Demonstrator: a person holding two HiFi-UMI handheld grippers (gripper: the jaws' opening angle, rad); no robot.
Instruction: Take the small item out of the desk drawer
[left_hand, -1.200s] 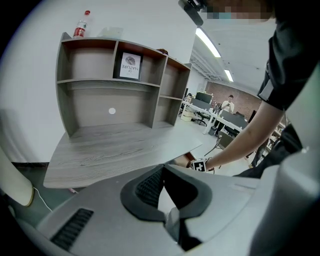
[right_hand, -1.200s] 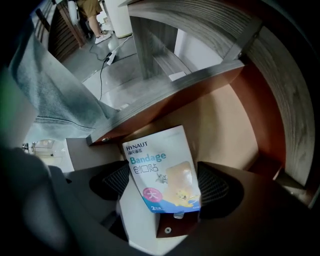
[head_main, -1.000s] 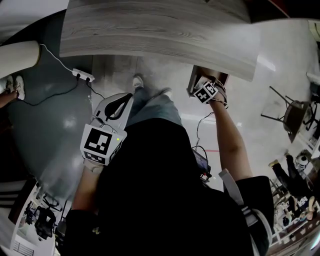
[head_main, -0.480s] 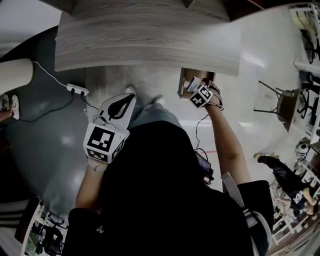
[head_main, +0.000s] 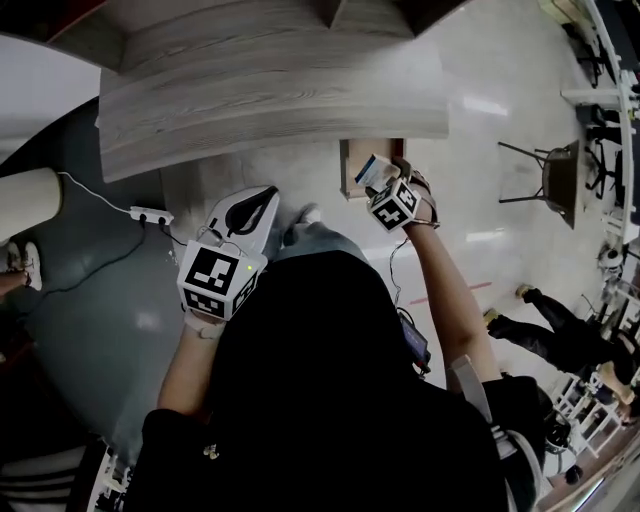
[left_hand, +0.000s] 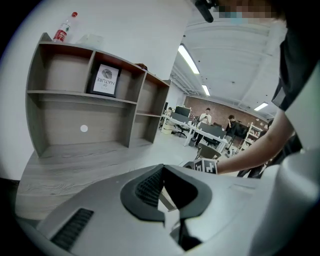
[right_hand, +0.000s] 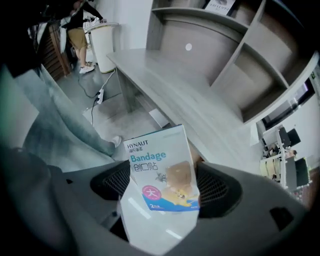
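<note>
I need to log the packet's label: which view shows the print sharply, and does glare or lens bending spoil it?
Right gripper view: the bandage packet is sharp and readable, with faint glare streaks on its lower white part; the desk bows from the lens. Head view: too small to read. Left gripper view: not shown.

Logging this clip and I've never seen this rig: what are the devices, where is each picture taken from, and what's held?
No robot here: a person holds a two-finger gripper in each hand. The head view looks down from a camera on their head; the other two views ride on the grippers. The right gripper clamps a bandage packet in its fingers, over the open drawer under the desk. The left gripper is shut and empty. On the desk stands a shelf unit with a framed print.
</note>
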